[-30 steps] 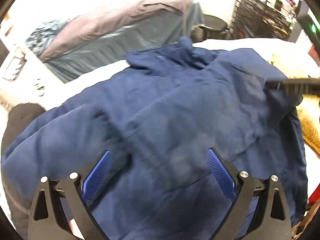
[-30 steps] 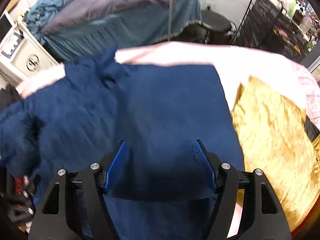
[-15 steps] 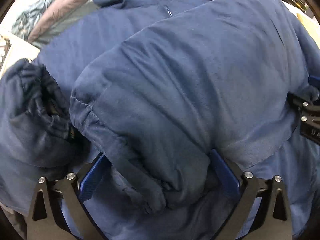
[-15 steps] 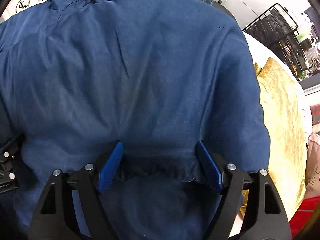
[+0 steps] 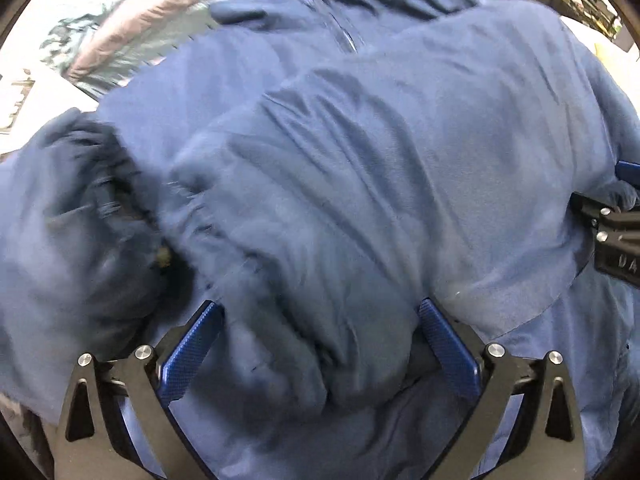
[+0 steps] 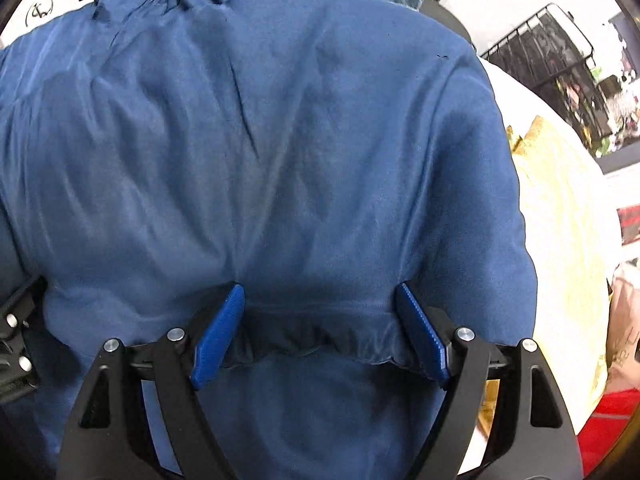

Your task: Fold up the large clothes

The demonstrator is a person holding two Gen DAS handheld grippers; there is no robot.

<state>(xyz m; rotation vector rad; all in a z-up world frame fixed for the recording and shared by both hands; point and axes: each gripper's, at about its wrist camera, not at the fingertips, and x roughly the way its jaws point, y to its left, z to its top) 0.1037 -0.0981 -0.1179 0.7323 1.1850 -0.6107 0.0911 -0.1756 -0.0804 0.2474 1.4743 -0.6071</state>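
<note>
A large navy blue jacket (image 5: 380, 140) fills the left wrist view, its zip and collar at the top. A thick folded-over bulge of it lies between the wide-apart pads of my left gripper (image 5: 316, 312), which is open and points steeply down. To the left sits a rumpled sleeve cuff (image 5: 80, 200). In the right wrist view the jacket (image 6: 280, 140) spreads smooth, and its gathered hem edge runs between the pads of my open right gripper (image 6: 320, 292). Each gripper's black frame shows at the other view's edge (image 5: 612, 232) (image 6: 16, 344).
A gold cushion (image 6: 560, 220) lies right of the jacket on the white surface (image 6: 516, 88). Behind it stands a black wire rack (image 6: 540, 60). A red item (image 6: 612, 420) sits at the lower right. Grey and teal covers (image 5: 132, 40) are piled beyond the collar.
Both grippers have come down close onto the jacket. A fold of cloth now lies between the left pads and the hem between the right pads, whose jaws have widened.
</note>
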